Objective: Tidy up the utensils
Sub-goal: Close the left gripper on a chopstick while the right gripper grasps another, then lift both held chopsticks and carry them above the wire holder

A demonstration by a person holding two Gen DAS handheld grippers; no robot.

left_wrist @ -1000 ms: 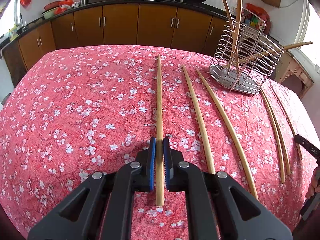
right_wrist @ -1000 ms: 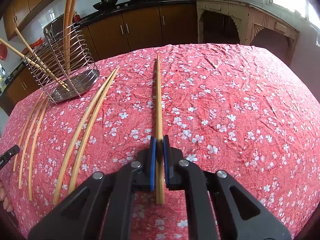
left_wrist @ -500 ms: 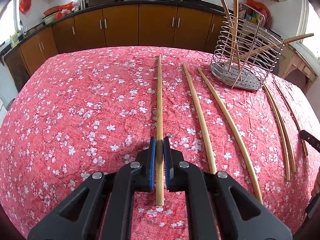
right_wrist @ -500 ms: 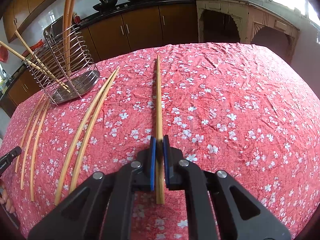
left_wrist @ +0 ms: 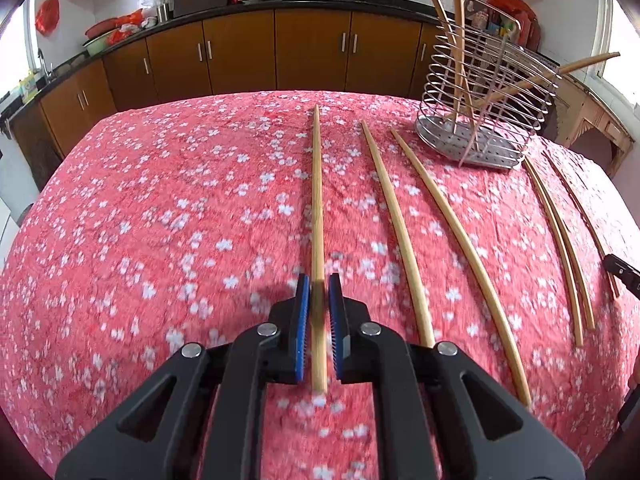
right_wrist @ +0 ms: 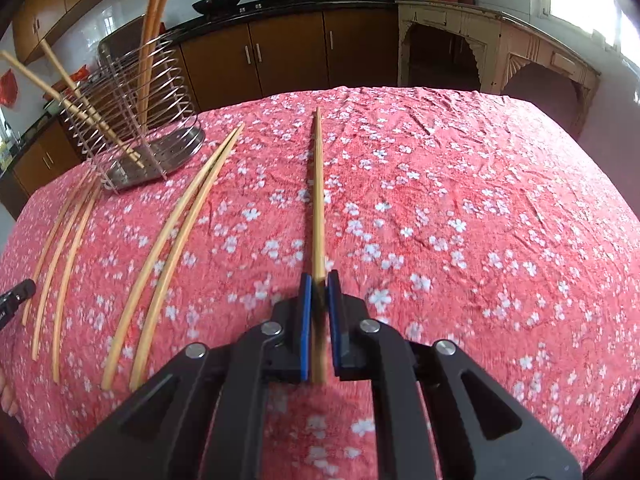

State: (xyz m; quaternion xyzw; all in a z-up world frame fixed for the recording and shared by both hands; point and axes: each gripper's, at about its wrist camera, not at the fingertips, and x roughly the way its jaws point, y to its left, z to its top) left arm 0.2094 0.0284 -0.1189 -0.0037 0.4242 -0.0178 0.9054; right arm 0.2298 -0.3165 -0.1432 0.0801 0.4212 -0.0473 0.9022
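I hold one chopstick in each gripper: my left gripper point(left_wrist: 319, 286) is clenched on a chopstick point(left_wrist: 317, 200), and my right gripper point(right_wrist: 319, 284) grips another chopstick point(right_wrist: 318, 192), both raised just off the red floral tabletop point(left_wrist: 160, 220). The wire holder point(left_wrist: 486, 108) stands near the far edge. To do this well, I keep each stick pinched firmly, tip it upright, and lower it between the wires beside those already standing inside.

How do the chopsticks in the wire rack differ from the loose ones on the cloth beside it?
The chopsticks in the wire rack stand leaning, ends sticking above its rim; the loose chopsticks lie flat on the red floral cloth. The racked ones cross at different angles; the loose ones lie roughly parallel in groups. Both sets are long, thin and wood-coloured.
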